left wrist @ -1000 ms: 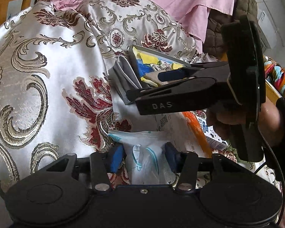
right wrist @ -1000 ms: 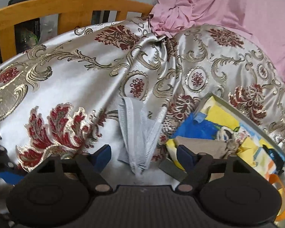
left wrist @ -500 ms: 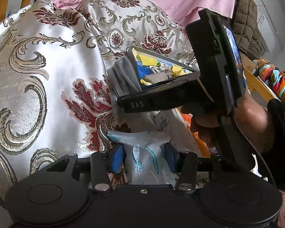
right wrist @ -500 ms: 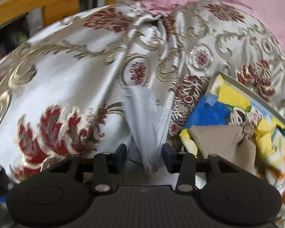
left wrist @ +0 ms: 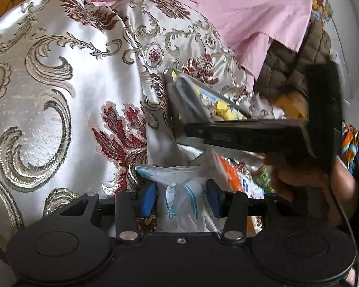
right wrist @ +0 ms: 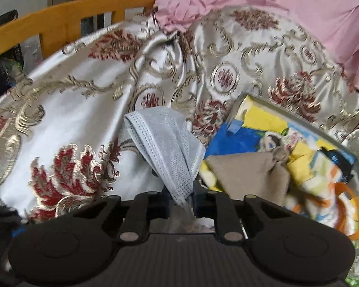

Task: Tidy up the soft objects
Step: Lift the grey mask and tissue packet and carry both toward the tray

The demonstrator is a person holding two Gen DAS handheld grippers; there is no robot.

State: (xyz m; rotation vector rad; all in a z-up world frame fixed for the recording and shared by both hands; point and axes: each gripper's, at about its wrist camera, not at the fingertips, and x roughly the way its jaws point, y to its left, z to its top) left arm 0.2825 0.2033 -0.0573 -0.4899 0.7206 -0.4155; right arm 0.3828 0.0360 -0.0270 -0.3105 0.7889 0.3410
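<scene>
On a bed draped in cream satin brocade with red and gold flowers (right wrist: 67,124), the right tool (right wrist: 181,199) pinches a pale blue pleated face mask (right wrist: 167,148) beside a tray of bright cloths (right wrist: 287,148) (rim grey), while the left tool (left wrist: 180,197) clamps a white plastic packet with teal print (left wrist: 179,191).

Left of us the brocade bedspread (right wrist: 67,129) lies bare, open passage. Right side blocked: cluttered tray (right wrist: 347,141) just beside the face mask (right wrist: 170,148), pink sheet (right wrist: 287,2) heaped behind. Wooden rail (right wrist: 59,24) closes the far left.
</scene>
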